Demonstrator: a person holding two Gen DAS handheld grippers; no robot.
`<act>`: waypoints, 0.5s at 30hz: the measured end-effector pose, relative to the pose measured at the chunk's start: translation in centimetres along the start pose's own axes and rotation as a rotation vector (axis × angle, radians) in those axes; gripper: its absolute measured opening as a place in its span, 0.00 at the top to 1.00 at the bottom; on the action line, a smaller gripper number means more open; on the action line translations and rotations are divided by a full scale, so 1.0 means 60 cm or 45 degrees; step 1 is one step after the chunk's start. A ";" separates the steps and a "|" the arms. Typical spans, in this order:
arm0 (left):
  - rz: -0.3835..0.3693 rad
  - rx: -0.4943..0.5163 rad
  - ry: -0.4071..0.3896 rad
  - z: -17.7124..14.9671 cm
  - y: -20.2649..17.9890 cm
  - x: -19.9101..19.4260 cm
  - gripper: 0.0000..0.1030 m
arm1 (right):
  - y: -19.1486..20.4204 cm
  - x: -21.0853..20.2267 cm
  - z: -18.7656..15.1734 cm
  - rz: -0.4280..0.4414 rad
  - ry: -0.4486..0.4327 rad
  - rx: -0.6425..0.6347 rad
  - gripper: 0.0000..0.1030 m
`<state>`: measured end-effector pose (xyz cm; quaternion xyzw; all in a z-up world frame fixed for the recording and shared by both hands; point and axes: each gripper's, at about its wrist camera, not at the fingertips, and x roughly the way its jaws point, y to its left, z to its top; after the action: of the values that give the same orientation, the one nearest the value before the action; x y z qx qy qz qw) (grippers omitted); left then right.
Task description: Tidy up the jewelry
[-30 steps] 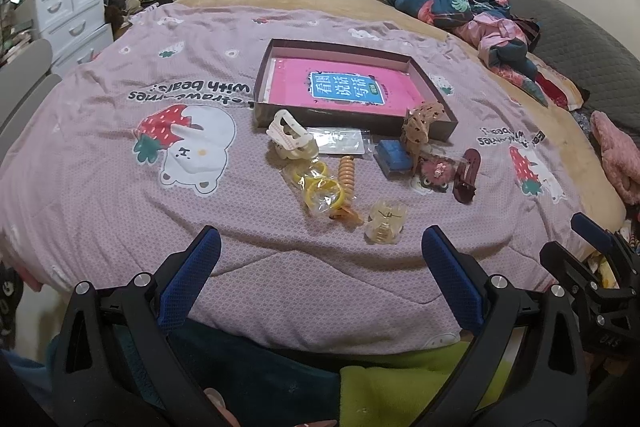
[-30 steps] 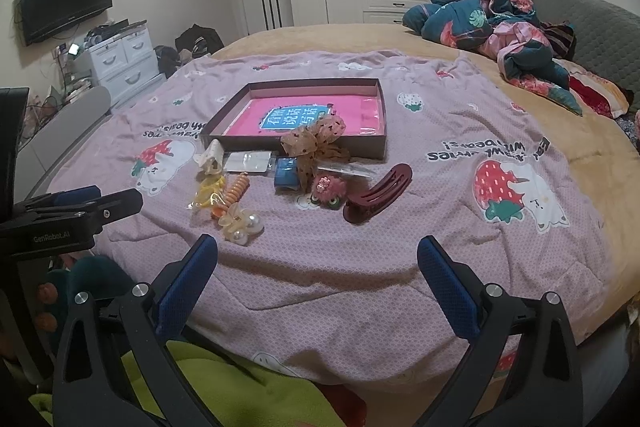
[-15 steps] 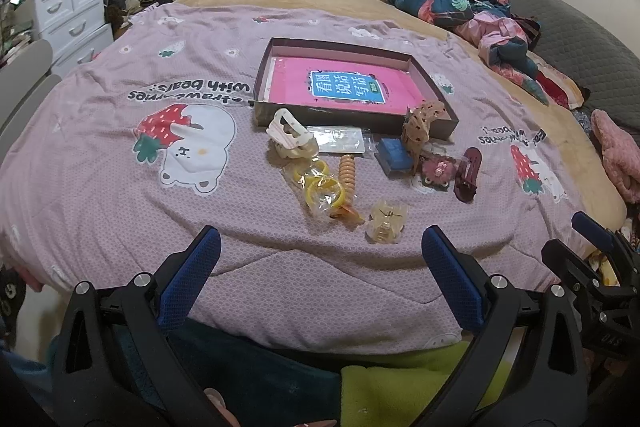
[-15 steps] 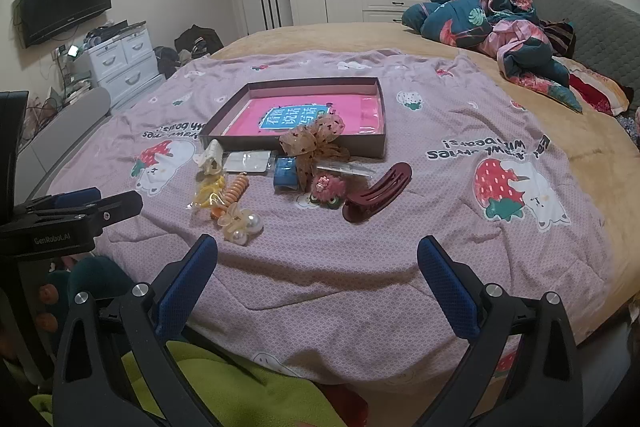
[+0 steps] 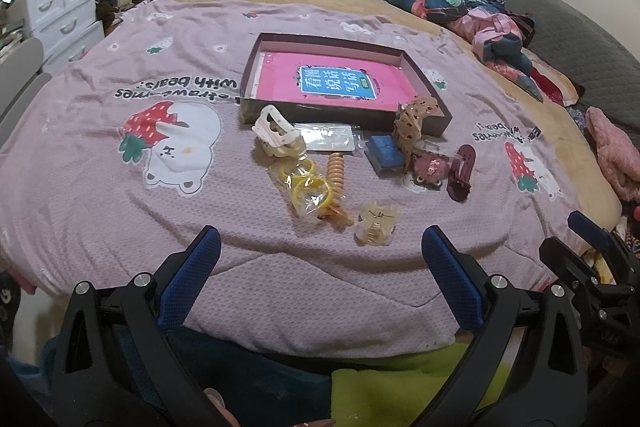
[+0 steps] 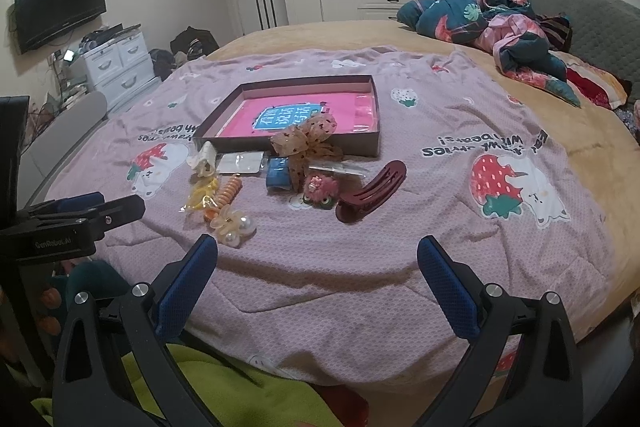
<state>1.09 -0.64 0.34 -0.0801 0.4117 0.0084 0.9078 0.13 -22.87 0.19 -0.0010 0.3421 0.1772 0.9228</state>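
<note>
Hair accessories lie in a cluster on the lilac bedspread before a shallow brown box (image 5: 344, 117) with a pink booklet inside. Among them are a cream claw clip (image 5: 276, 131), bagged yellow rings (image 5: 308, 187), an orange spiral tie (image 5: 336, 175), a pearl flower clip (image 5: 376, 221), a blue case (image 5: 386, 155), a dotted bow (image 5: 414, 119), a pink fuzzy clip (image 5: 430, 169) and a maroon claw clip (image 6: 372, 193). My left gripper (image 5: 320, 247) is open and empty near the bed's front edge. My right gripper (image 6: 316, 251) is open and empty too, short of the cluster.
A crumpled floral quilt (image 6: 480, 11) lies at the back right, on the tan blanket. White drawers (image 6: 116, 67) and a wall television (image 6: 60, 7) stand to the left. Green and dark fabric (image 5: 400, 387) sits under both grippers. Bare bedspread (image 6: 320, 287) separates the grippers from the cluster.
Both views have shifted only very slightly. Nothing on the bed has moved, and both grippers stay open.
</note>
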 end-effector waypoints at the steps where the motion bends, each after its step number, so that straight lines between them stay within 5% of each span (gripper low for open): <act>1: -0.006 0.000 0.005 0.001 -0.002 0.004 0.09 | -0.002 0.002 0.000 0.002 0.002 0.004 0.04; 15: -0.041 -0.016 0.065 0.036 -0.012 0.061 0.09 | -0.035 0.032 0.024 -0.004 0.025 0.039 0.04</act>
<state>5.16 -1.21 -0.88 -0.0927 0.4331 -0.0058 0.8965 3.08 -24.06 -0.17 0.0109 0.3539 0.1704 0.9195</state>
